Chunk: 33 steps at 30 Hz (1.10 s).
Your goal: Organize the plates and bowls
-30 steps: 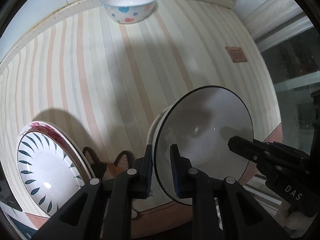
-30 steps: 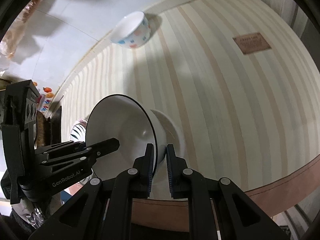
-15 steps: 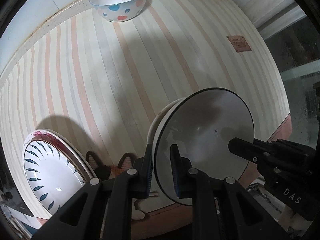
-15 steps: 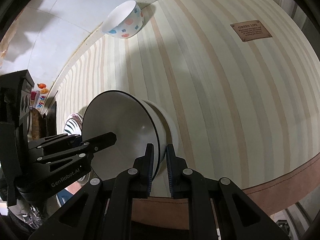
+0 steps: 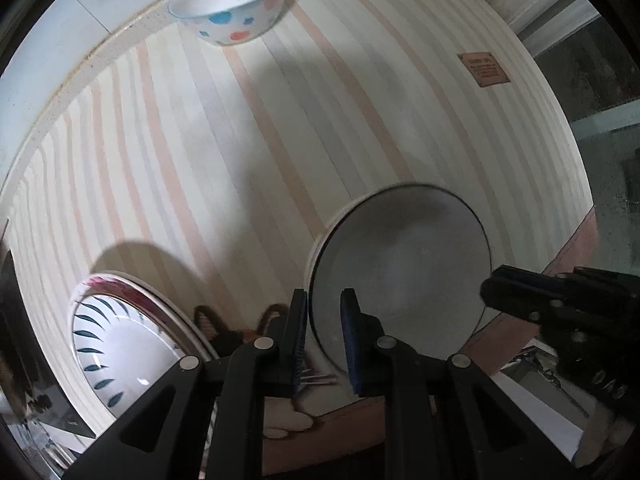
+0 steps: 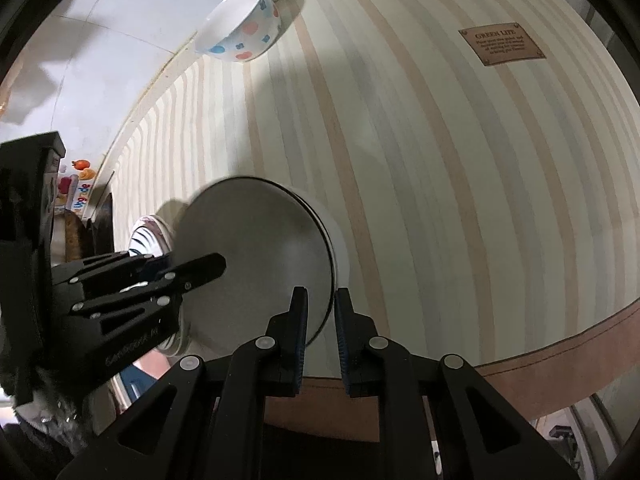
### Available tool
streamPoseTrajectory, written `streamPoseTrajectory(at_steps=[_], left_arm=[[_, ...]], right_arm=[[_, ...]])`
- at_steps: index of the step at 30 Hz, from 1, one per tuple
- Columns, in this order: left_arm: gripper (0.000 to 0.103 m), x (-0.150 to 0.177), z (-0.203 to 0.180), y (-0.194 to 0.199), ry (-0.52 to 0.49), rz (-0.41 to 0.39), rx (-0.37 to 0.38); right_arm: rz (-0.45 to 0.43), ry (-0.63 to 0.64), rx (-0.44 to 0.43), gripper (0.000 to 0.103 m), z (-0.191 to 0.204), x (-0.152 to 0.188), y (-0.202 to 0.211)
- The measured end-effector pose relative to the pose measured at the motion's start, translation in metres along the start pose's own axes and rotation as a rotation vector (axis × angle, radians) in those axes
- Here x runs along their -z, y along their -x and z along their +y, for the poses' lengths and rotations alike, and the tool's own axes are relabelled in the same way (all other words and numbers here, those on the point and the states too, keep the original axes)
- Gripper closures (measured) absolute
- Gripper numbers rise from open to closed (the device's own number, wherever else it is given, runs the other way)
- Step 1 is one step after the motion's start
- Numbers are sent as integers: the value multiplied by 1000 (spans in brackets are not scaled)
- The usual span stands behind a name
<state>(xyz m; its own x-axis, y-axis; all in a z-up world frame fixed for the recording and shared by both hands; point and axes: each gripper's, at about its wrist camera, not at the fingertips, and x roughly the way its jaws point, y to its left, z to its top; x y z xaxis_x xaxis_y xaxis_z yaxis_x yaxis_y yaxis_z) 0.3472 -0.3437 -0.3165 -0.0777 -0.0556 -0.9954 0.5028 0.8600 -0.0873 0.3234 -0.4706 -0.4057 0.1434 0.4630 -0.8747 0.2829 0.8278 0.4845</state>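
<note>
A white bowl with a thin black rim (image 5: 400, 264) (image 6: 256, 256) hangs tilted just over the striped tablecloth, gripped from two sides. My left gripper (image 5: 325, 300) is shut on its near rim, and it enters the right wrist view from the left (image 6: 216, 264). My right gripper (image 6: 321, 296) clamps the opposite rim; its jaws are opening slightly, with the rim still between the pads. It also shows in the left wrist view (image 5: 494, 286). A spotted bowl (image 5: 232, 4) (image 6: 240, 28) stands at the table's far edge. A stack of plates with blue leaves (image 5: 120, 344) (image 6: 146, 236) lies left of the held bowl.
The striped tablecloth (image 5: 240, 140) has a brown label (image 5: 484, 70) (image 6: 506, 44) at the right and a brown border (image 6: 560, 344) along the near edge. A white wall backs the table. Glass panels (image 5: 600, 80) stand to the right.
The held bowl has tipped flatter toward the cloth and now looks blurred. The gap between my right gripper's fingers is a little wider. Both views have shifted slightly.
</note>
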Motion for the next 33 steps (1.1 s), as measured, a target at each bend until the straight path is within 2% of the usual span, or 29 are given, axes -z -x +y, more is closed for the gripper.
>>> streamPoseTrajectory(at_steps=[4,7,9,10,11,12,16,18,22,25,27,28,33], left_arm=[[88,-6,14,23,17,-45,28],[86,-24,35,44,72,-105,52],[81,-45,56,54,132,-152,69],[80,-58,68,57,169,-173,74],[80,-69,80,58,201,-187,81],[80,-82,93,57,242,-201,91],[80,-132,134,45,376,-227,137],[80,-152,147,34,406,-227,141],[80,-182,160,10,445,-201,147],[80,-195,160,-6,437,-185,138],[82,-198,158,-13,432,-191,139],[87,-200,157,-16,428,-199,135],[89,-203,141,-20,397,-206,119]], right_arm=[[-19,3,-19,86,2,-10,20],[-86,8,-32,84,6,-32,45],[-138,18,-51,73,12,-54,58],[-164,22,-56,61,15,-70,62],[-186,20,-57,55,19,-85,64],[-216,20,-69,55,23,-106,64],[-248,15,-104,55,39,-173,42],[-233,26,-104,55,49,-209,21],[-196,53,-60,55,62,-252,-15],[-157,72,-21,58,67,-273,-41],[-133,87,-8,79,70,-280,-54],[-130,88,6,87,70,-281,-57],[-144,109,23,89,71,-281,-59]])
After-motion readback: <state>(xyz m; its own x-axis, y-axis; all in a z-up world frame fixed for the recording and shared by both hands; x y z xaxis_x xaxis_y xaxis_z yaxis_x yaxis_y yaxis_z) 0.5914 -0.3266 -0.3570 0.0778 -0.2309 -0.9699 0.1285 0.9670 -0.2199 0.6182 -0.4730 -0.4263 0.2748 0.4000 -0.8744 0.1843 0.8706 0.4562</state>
